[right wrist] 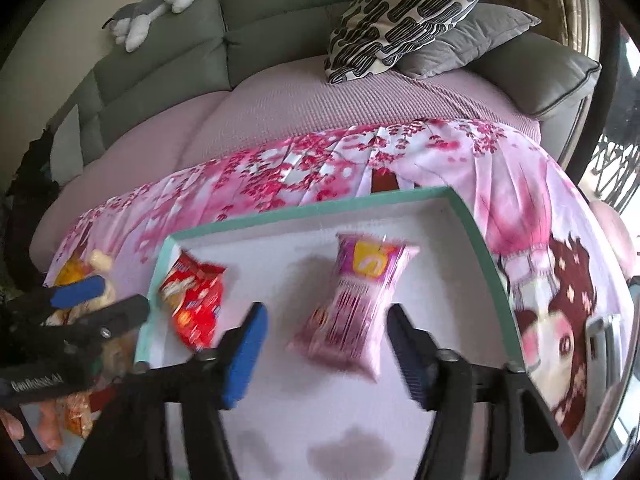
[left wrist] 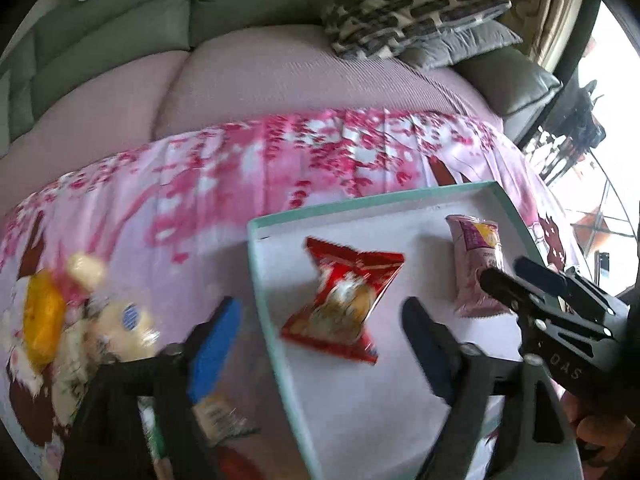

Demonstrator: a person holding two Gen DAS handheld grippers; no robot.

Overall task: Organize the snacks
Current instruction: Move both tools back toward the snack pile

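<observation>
A shallow white tray with a teal rim lies on a pink floral cloth. A red snack packet and a pink snack packet lie in it. My left gripper is open and empty, straddling the tray's left rim just before the red packet. My right gripper is open and empty, its jaws either side of the pink packet's near end. Each gripper shows in the other's view: the right gripper, the left gripper.
Several loose snacks lie in a heap on the cloth left of the tray. A grey sofa with patterned cushions and a plush toy is behind. A window is at the right.
</observation>
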